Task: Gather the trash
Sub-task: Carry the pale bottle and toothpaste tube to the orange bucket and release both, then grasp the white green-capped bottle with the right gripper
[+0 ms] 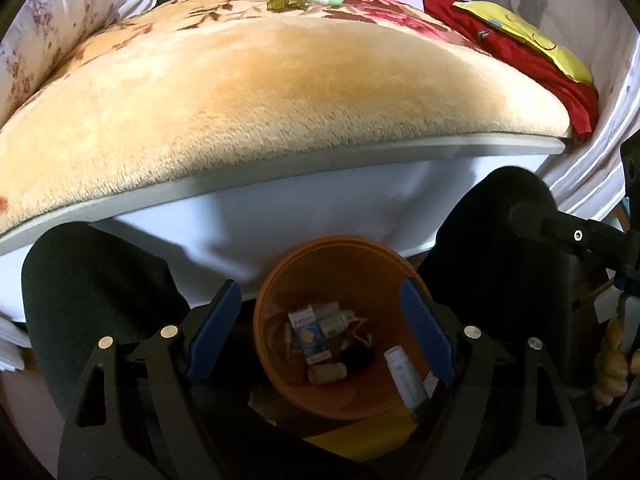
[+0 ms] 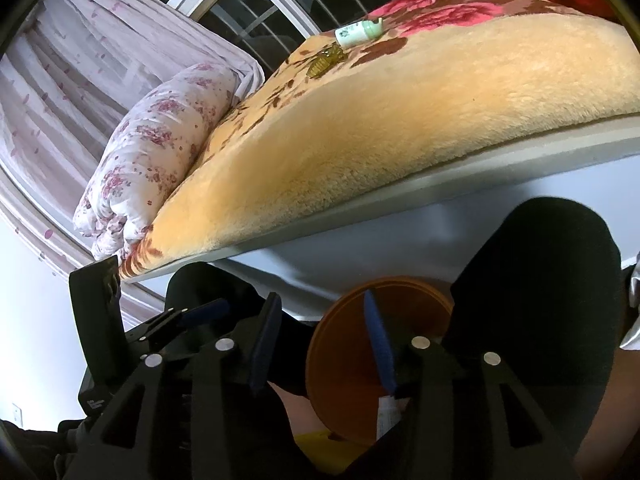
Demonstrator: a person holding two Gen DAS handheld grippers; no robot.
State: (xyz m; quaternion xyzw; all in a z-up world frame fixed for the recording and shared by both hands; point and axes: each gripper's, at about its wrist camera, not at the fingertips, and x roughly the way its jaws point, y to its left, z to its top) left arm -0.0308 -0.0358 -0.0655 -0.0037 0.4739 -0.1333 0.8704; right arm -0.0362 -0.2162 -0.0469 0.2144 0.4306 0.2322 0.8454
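Far ahead of both grippers, at the back of the bed, lie the two bits of trash left: a small green-white bottle (image 2: 359,32) on its side and, just beside it on the near side, an amber hair claw clip (image 2: 325,63). Directly below the left gripper (image 1: 320,334) sits the orange bin (image 1: 280,280), already w/ a carton, a cork and a white tube (image 1: 406,380) inside. Left gripper's jaws stand wide, nothing btwn them; right gripper (image 2: 320,344) likewise wide and empty, hanging over the bin's rim.

Handling, by my guess: bottle looks light, stiff plastic, smooth and round, so prob. slippery and apt to roll; best pinched across the body mid-length, not at the cap. Clip looks light, hard, maybe brittle at the teeth; take it across the spine.

Surface: a thick plush blanket (image 1: 260,100), tan w/ red flowers, soft enough that things may sink and the fingers may snag the pile. Rolled floral quilt (image 2: 156,152) to the left of the right gripper, red cloth (image 1: 520,56) and yellow item to the right of the left one, barred window and sheer curtains beyond. Person's dark-clad knees flank the bin.
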